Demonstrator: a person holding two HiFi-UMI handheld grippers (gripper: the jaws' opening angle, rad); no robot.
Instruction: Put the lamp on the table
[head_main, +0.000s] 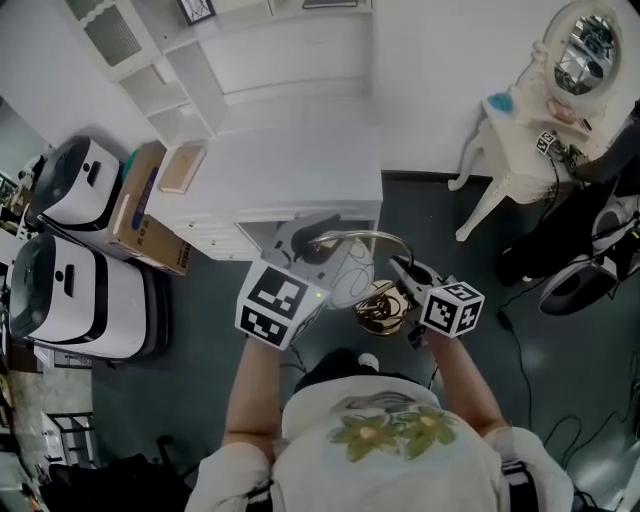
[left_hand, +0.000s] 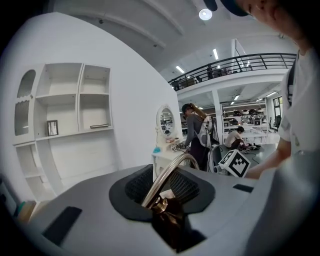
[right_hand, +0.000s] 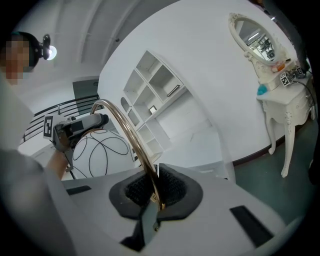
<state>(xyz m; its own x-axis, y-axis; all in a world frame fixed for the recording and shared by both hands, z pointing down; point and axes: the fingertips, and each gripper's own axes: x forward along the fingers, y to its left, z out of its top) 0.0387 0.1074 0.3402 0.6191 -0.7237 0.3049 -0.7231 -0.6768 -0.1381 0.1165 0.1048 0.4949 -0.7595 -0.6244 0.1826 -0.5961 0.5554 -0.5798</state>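
Note:
The lamp has a curved brass stem (head_main: 378, 238), a gold base (head_main: 381, 306) and a white globe shade with black lines (right_hand: 100, 150). I hold it in the air over the dark floor, in front of the white desk (head_main: 300, 160). My left gripper (head_main: 318, 240) is shut on the stem just above a brass fitting (left_hand: 160, 204). My right gripper (head_main: 400, 272) is shut on the stem near the base, and the thin brass arc (right_hand: 131, 140) rises out of its jaws. In the right gripper view the left gripper (right_hand: 75, 127) sits above the globe.
The desk carries white shelving (head_main: 150, 70) at its back. Two white appliances (head_main: 75, 180) and a cardboard box (head_main: 145, 210) stand at the left. At the right is a small white dressing table (head_main: 520, 130) with an oval mirror (head_main: 585, 50). Cables (head_main: 540, 340) trail on the floor.

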